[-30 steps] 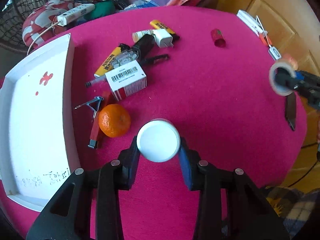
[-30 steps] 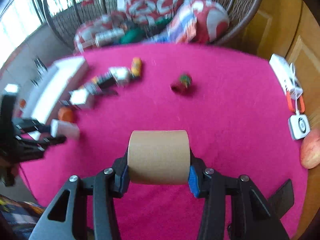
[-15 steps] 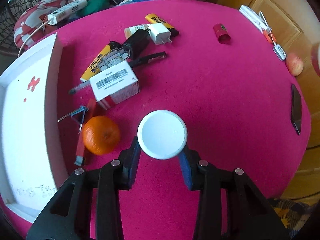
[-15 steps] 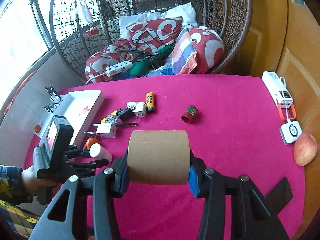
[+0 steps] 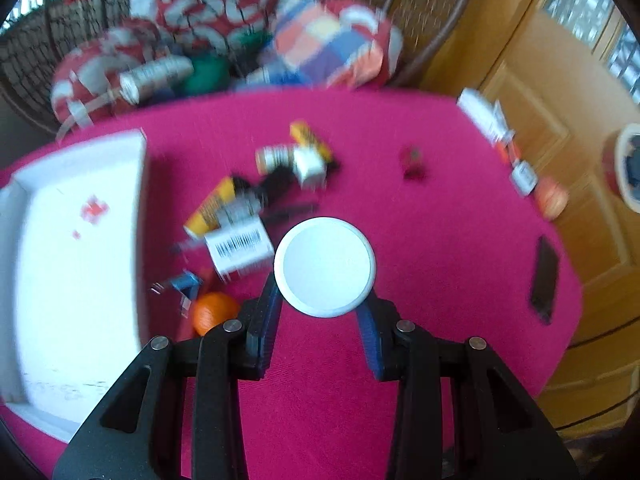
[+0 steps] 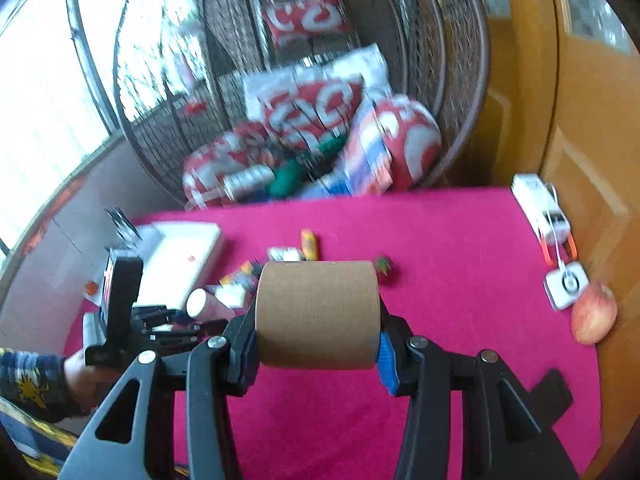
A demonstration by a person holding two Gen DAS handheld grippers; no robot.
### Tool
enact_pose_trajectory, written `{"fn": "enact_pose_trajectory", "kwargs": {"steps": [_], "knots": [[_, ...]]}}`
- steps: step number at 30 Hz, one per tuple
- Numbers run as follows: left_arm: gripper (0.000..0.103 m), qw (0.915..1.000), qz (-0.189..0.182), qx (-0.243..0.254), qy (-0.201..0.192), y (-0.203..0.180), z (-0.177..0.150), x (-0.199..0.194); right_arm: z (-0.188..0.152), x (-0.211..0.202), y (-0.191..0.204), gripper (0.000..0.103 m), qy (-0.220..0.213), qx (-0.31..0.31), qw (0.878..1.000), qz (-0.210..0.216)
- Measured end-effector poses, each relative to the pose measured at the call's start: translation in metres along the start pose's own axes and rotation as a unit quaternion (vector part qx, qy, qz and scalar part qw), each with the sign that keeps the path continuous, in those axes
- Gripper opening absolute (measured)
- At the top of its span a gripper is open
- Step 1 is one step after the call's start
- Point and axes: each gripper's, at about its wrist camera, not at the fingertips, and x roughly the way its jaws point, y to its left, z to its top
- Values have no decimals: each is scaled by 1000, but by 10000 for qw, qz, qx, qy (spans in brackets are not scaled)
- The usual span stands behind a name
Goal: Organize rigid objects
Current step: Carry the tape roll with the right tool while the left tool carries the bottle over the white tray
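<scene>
you held the white-capped round bottle (image 5: 325, 267) in your left gripper (image 5: 324, 312) and the brown cardboard-coloured tape roll (image 6: 318, 314) in your right gripper (image 6: 318, 344), fingers clamped on each, probably bound for the white shallow tray (image 5: 60, 280) at nine o'clock.

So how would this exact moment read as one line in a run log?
left gripper: shut on white-capped container | right gripper: shut on brown tape roll | both above pink table

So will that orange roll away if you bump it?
Probably a little. The orange looks round and smooth, so a nudge could start it rolling. The cloth under it looks fuzzy, which should slow it, and the clutter beside it may block it.
</scene>
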Motion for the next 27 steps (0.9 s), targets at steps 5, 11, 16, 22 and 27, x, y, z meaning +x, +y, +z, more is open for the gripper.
{"fn": "enact_pose_trajectory", "kwargs": {"steps": [5, 11, 16, 22, 27], "knots": [[35, 9968, 245, 11, -764, 4, 22, -79, 29, -22, 29, 47, -725, -146, 9968, 305], [35, 9906, 598, -138, -1221, 29, 37, -152, 62, -33, 70, 47, -1324, -332, 9877, 768], [35, 9838, 841, -319, -1551, 55, 32, -189, 73, -21, 97, 47, -1380, -342, 9836, 1112], [35, 9812, 972, -541, -1574, 88, 17, -203, 78, -5, 132, 47, -1284, -395, 9810, 1399], [36, 9794, 1063, -671, -1583, 114, 5, -214, 79, 3, 157, 47, -1235, -474, 9793, 1534]]}}
